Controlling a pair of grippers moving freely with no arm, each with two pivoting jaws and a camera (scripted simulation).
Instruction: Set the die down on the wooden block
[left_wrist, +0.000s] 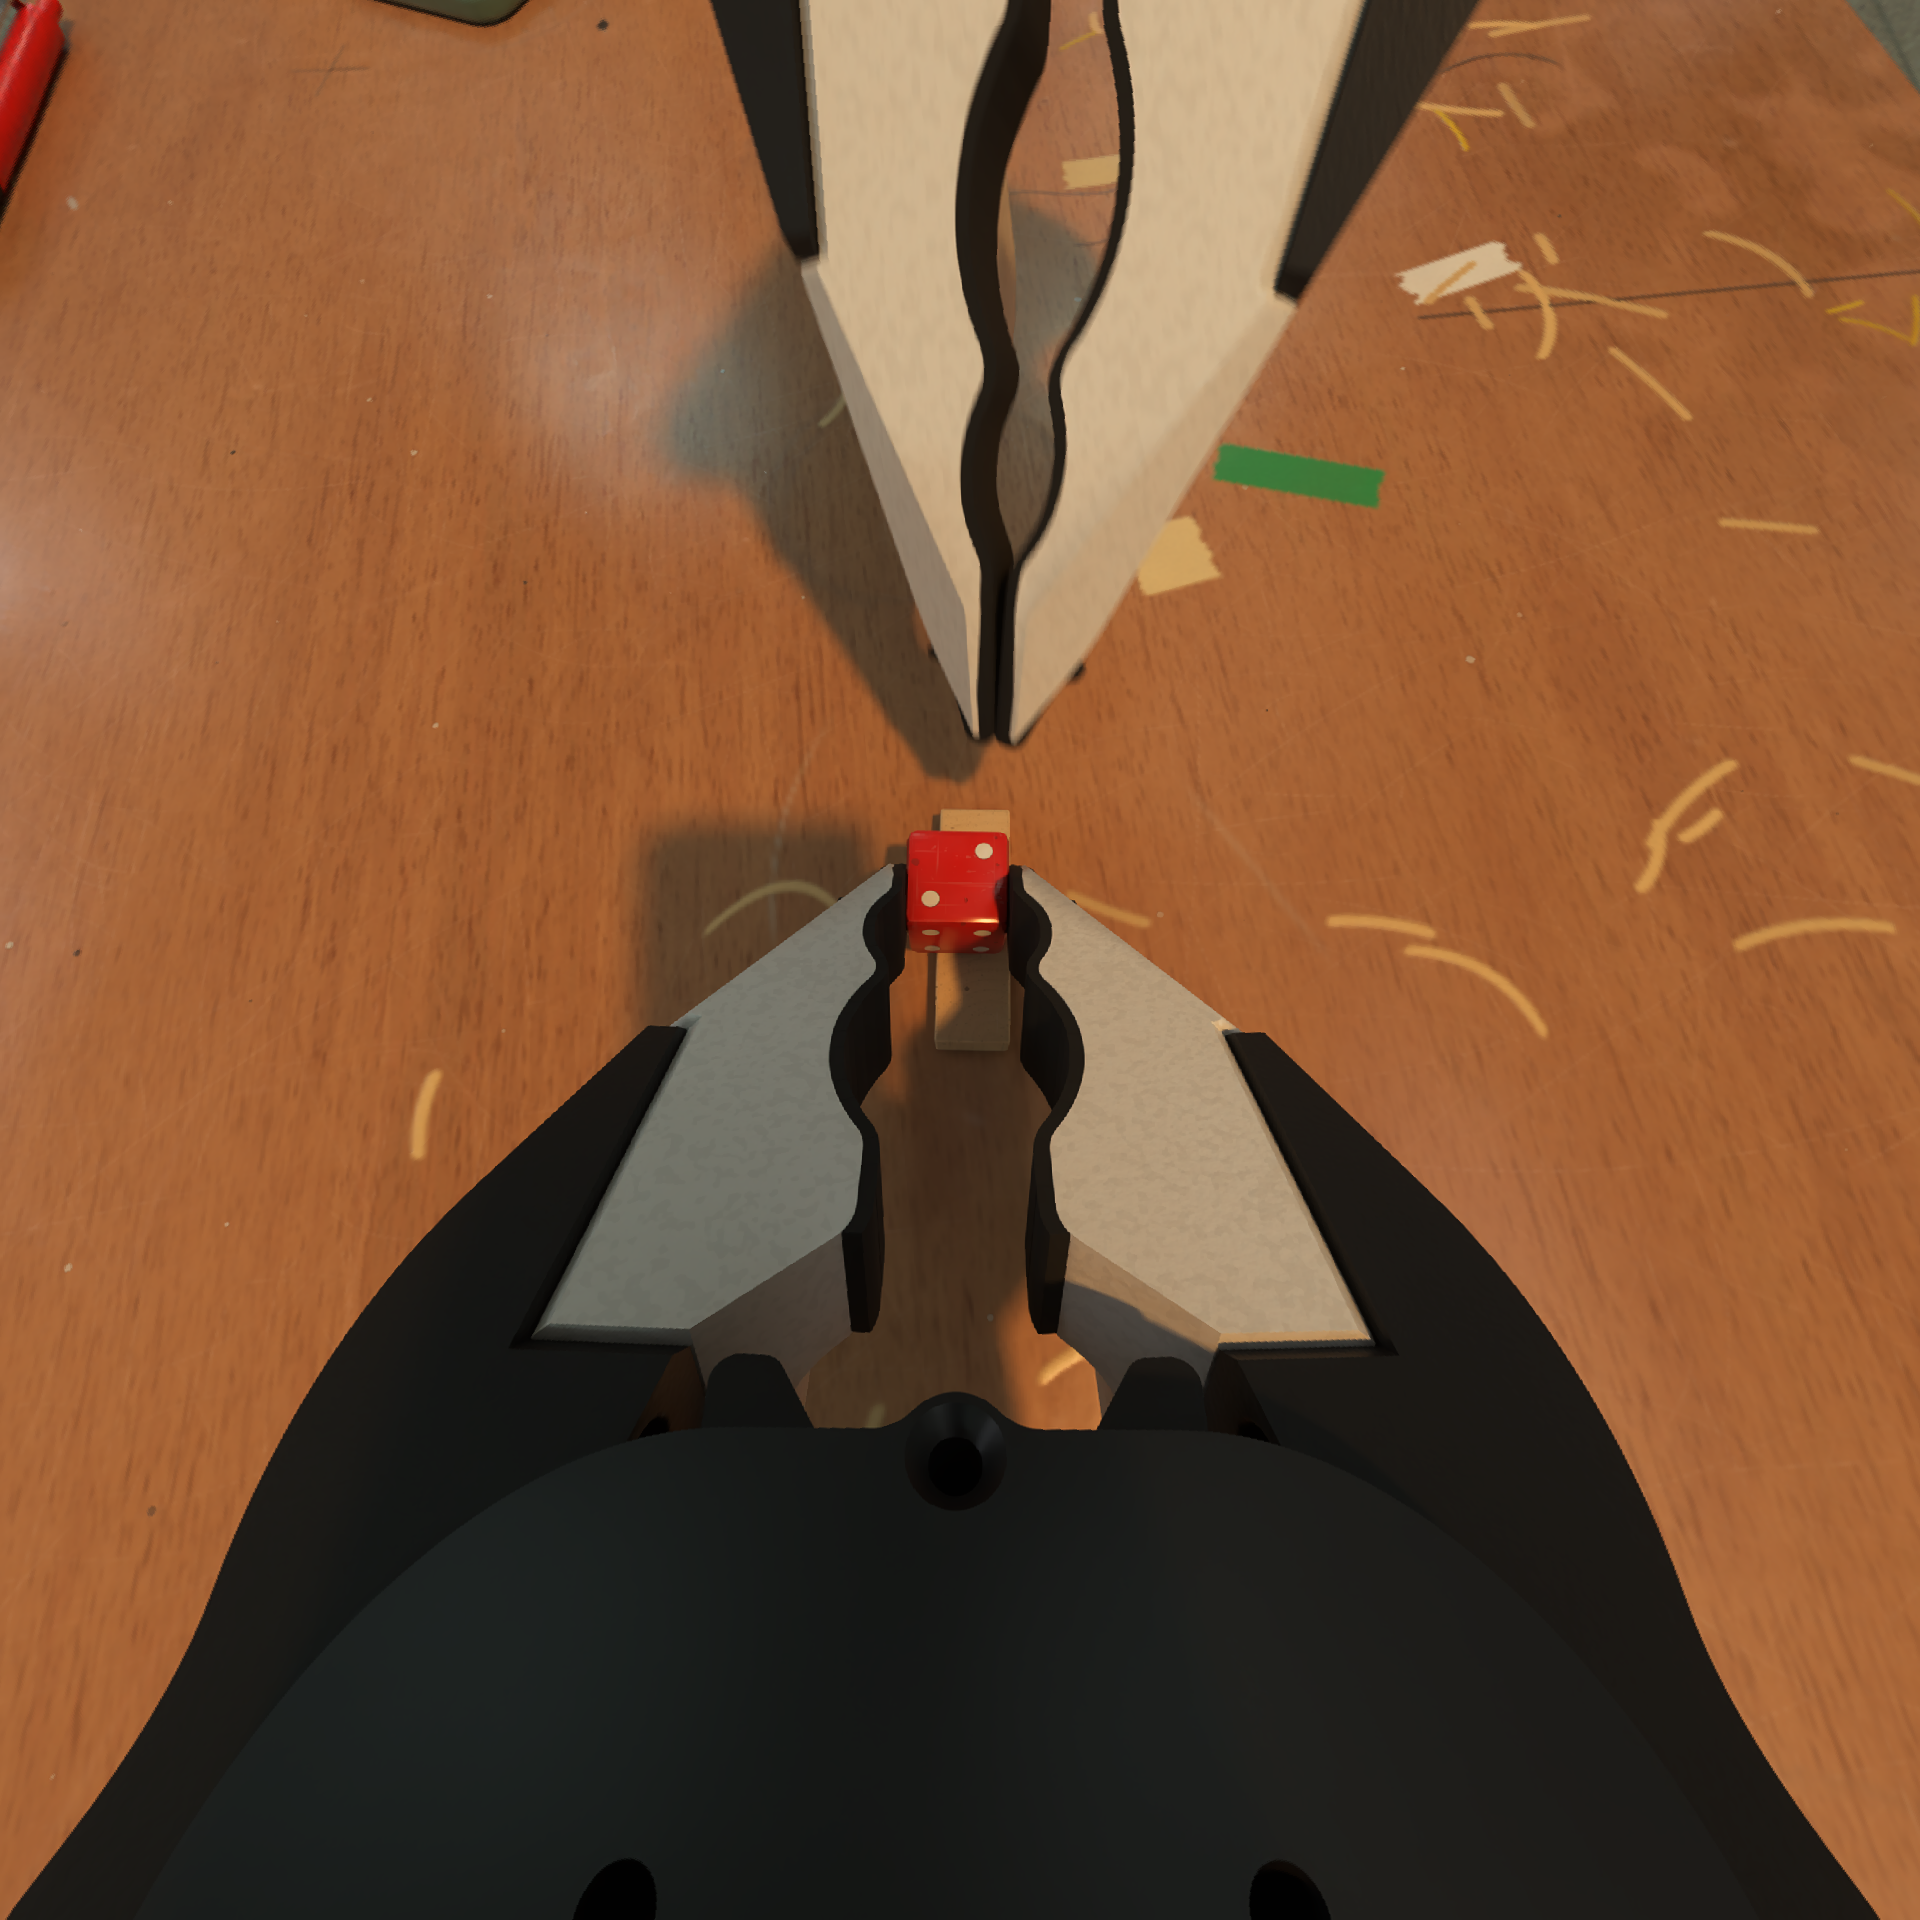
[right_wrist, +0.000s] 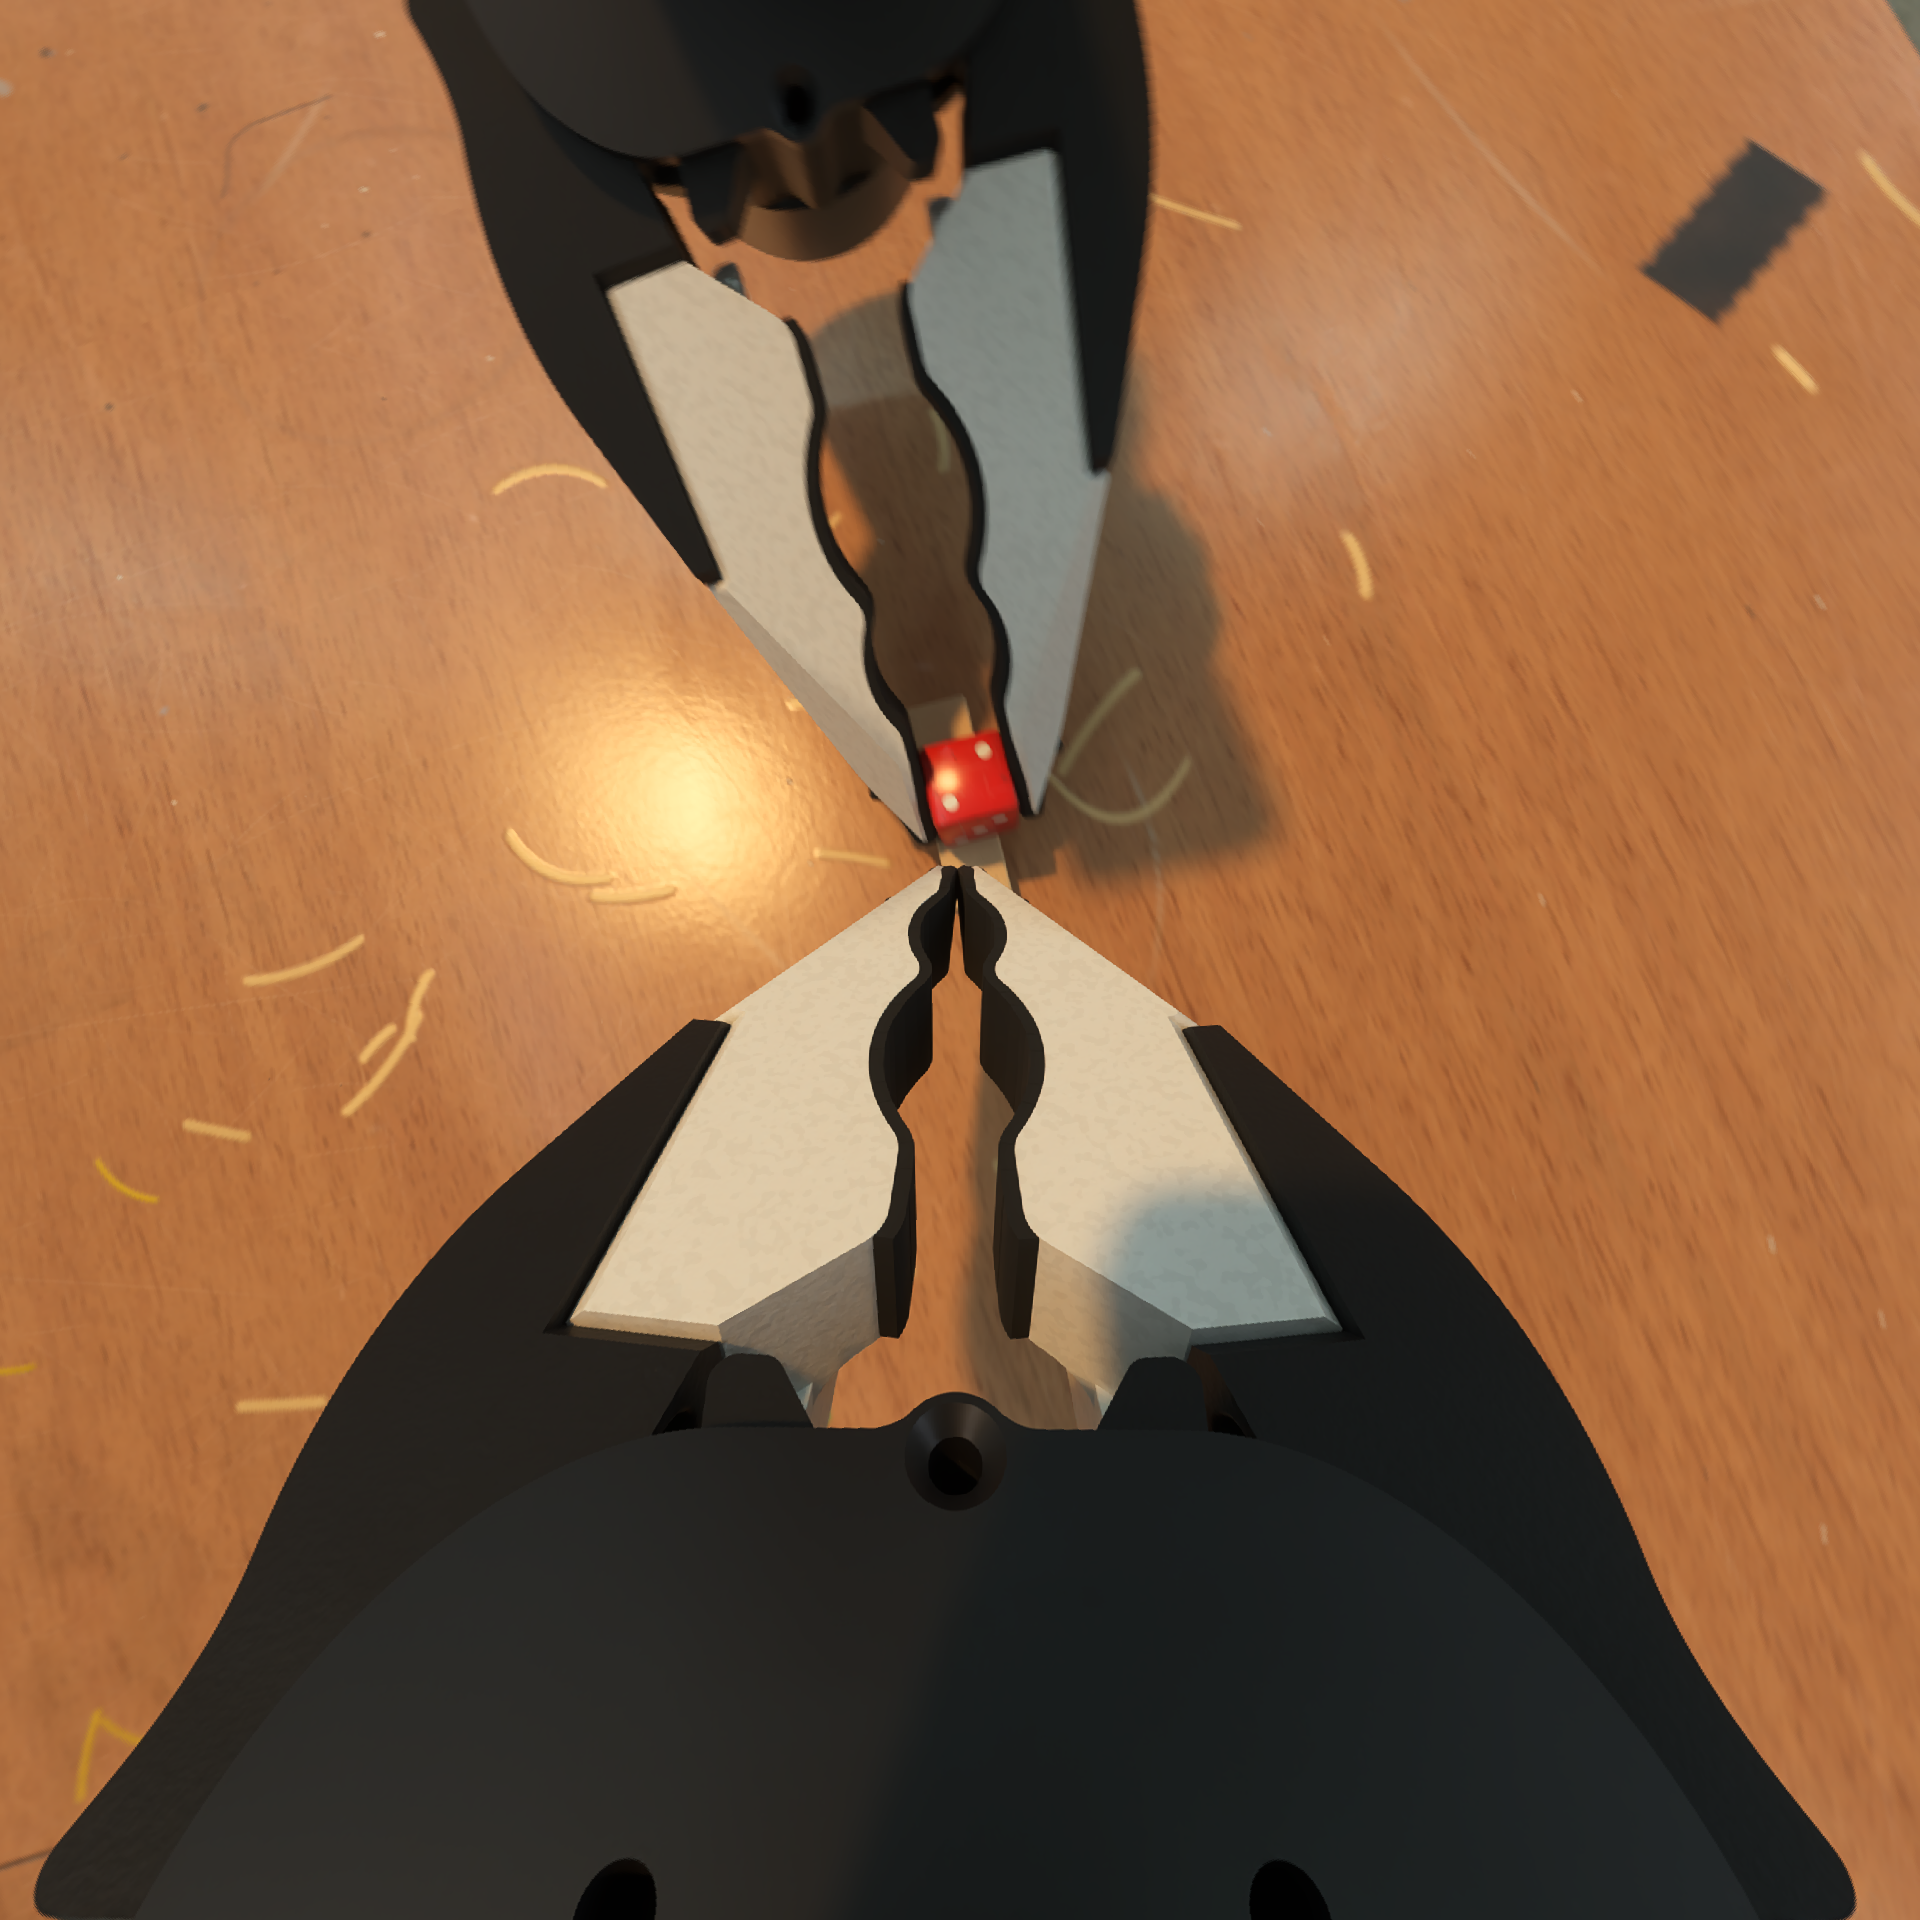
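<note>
My left gripper (left_wrist: 956, 883) is shut on a small red die (left_wrist: 956, 891) with pale pips, held between its fingertips. Directly under the die lies a thin pale wooden block (left_wrist: 971, 1013) on the brown table; whether the die touches it I cannot tell. My right gripper (right_wrist: 956, 881) is shut and empty, its tips just short of the die (right_wrist: 968, 784) and over the near end of the block (right_wrist: 982, 854). The left gripper (right_wrist: 971, 800) faces it from the far side, and the right gripper shows opposite in the left wrist view (left_wrist: 992, 732).
The brown wooden table (left_wrist: 416, 623) carries scattered pale shavings (left_wrist: 1475, 966). A green tape strip (left_wrist: 1299, 475) and tan tape scraps (left_wrist: 1176, 558) lie far right. A red object (left_wrist: 26, 83) sits at the far left edge. A dark tape piece (right_wrist: 1733, 231) lies at the upper right.
</note>
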